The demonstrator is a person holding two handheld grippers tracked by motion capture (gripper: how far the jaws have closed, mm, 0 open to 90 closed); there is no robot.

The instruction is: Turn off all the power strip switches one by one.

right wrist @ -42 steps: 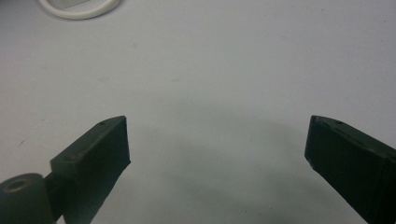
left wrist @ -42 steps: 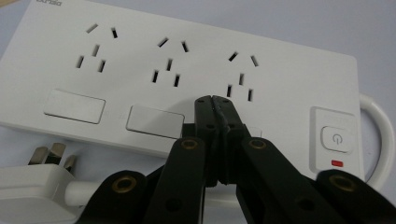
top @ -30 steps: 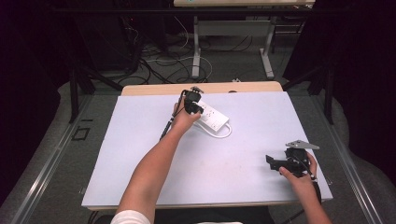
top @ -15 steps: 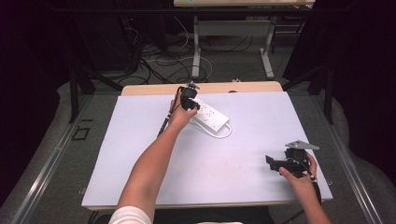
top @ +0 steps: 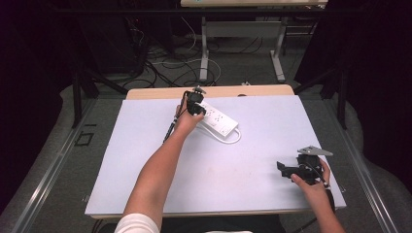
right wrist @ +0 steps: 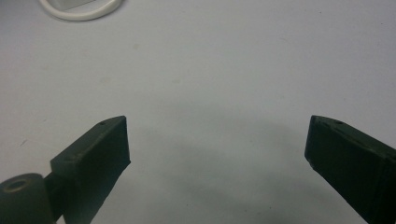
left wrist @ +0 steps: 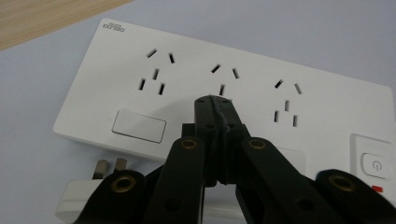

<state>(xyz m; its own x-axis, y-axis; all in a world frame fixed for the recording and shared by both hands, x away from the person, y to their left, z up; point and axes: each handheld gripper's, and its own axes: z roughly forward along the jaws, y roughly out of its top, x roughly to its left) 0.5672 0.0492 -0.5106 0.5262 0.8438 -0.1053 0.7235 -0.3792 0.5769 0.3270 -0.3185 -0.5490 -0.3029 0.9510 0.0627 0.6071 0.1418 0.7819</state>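
floor (top: 58,160): grey, dim | cables (top: 165,63) | desk legs (top: 204,53) behind | surroundings dark

My left gripper (left wrist: 214,103) has its jaws pressed together, tips over the middle socket of a white power strip (left wrist: 322,109). I see three socket groups, a power button (left wrist: 376,164) at right and a white plug (left wrist: 88,186) lying just beside the strip's near edge, on the pale table cover (left wrist: 303,32).
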